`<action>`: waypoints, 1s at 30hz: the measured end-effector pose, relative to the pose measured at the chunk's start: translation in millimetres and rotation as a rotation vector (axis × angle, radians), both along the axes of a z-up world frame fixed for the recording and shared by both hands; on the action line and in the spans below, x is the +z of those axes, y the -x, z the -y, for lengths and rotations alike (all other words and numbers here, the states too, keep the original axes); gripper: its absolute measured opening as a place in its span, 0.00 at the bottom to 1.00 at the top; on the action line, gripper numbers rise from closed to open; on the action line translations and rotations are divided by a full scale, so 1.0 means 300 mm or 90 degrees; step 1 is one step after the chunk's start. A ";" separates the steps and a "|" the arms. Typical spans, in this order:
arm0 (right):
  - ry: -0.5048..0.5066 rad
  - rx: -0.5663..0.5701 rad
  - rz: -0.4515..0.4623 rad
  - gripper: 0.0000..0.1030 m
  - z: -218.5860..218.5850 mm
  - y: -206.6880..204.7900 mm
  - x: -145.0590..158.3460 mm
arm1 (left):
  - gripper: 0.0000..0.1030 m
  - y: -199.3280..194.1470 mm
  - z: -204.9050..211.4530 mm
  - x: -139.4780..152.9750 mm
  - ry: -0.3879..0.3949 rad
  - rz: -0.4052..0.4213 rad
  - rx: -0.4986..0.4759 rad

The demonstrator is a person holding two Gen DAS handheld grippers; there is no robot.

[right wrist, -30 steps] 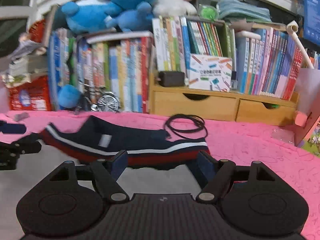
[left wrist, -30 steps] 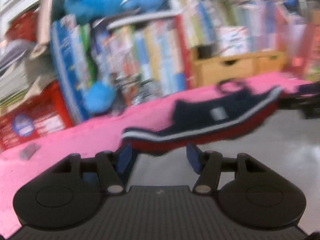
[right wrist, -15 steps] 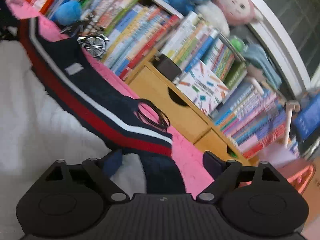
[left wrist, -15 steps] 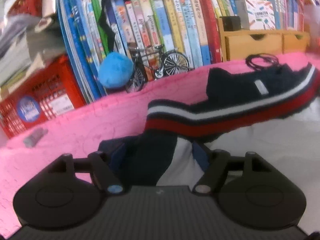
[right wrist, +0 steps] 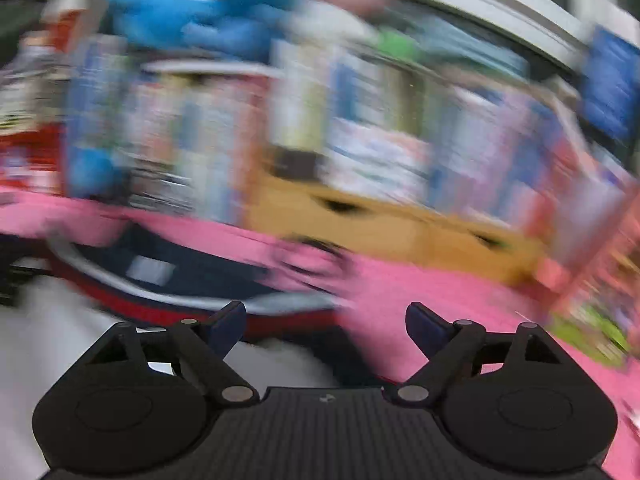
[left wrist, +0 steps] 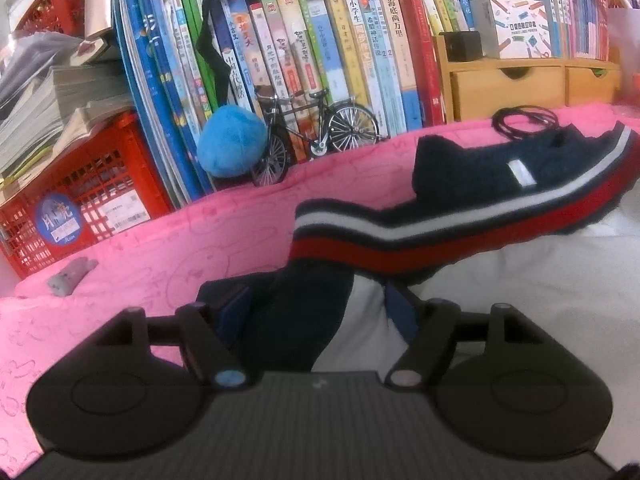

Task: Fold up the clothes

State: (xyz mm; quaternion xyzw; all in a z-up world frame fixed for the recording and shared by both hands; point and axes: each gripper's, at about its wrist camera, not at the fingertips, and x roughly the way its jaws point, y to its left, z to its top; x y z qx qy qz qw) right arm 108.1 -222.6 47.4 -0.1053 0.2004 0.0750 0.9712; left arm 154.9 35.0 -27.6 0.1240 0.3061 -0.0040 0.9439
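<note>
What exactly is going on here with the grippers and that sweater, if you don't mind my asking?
A person holding a gripper in each hand is folding a white sweater with navy, white and red stripes on a pink mat in front of a bookshelf. The left gripper sits open around the navy sleeve, its pads not pressing on it. The right gripper is blurred; its jaws are closing, with no cloth clearly between them. The fold is not yet finished.

Fuzzy knit sweater on a soft pink cloth cover; glossy paper books, smooth wooden drawers, matt black plastic left gripper.
</note>
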 end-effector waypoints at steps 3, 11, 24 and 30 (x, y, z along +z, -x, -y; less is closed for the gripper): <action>0.124 0.136 0.043 0.84 -0.258 0.042 -0.028 | 0.72 -0.002 -0.003 0.000 0.006 -0.002 0.001; 0.383 0.216 0.138 0.81 -0.409 0.032 -0.188 | 0.73 -0.008 -0.022 0.003 0.031 -0.009 0.004; 0.304 -0.113 0.022 0.94 0.173 -0.168 -0.139 | 0.76 -0.018 -0.050 0.007 0.065 -0.019 0.011; 0.199 -0.106 0.052 0.87 0.053 -0.052 -0.036 | 0.77 -0.017 -0.047 0.007 0.060 -0.017 0.013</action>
